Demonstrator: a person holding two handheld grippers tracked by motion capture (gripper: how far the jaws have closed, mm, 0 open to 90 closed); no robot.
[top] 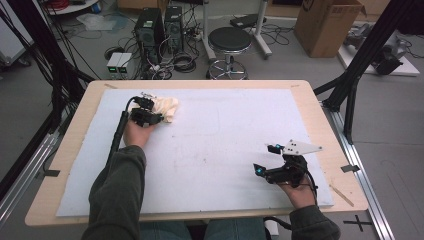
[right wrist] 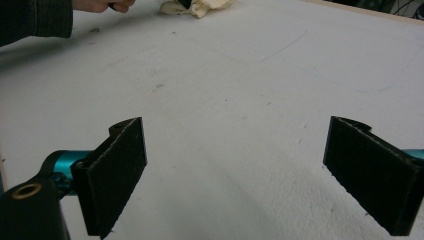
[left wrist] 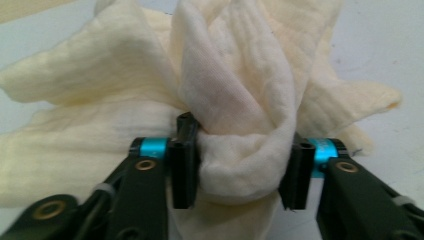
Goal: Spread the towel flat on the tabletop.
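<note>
A crumpled cream cloth (top: pixel 167 107) lies at the far left of the white mat (top: pixel 225 125). My left gripper (top: pixel 152 113) sits at the cloth's near edge. In the left gripper view a bunched fold of the cloth (left wrist: pixel 240 75) fills the space between the two black pads (left wrist: pixel 184 165), which press on it from both sides, so the left gripper (left wrist: pixel 242 167) is shut on it. My right gripper (top: pixel 265 159) hovers low over the bare mat at the near right. Its jaws stand wide open with nothing between them (right wrist: pixel 235 165). The cloth (right wrist: pixel 200 6) lies far ahead of it.
The mat covers most of a wooden table (top: pixel 70 135). On the floor beyond the table stand a black stool (top: pixel 229 42), computer towers (top: pixel 150 27) with cables and a cardboard box (top: pixel 325 25). Black frame legs (top: pixel 350 85) rise at the right.
</note>
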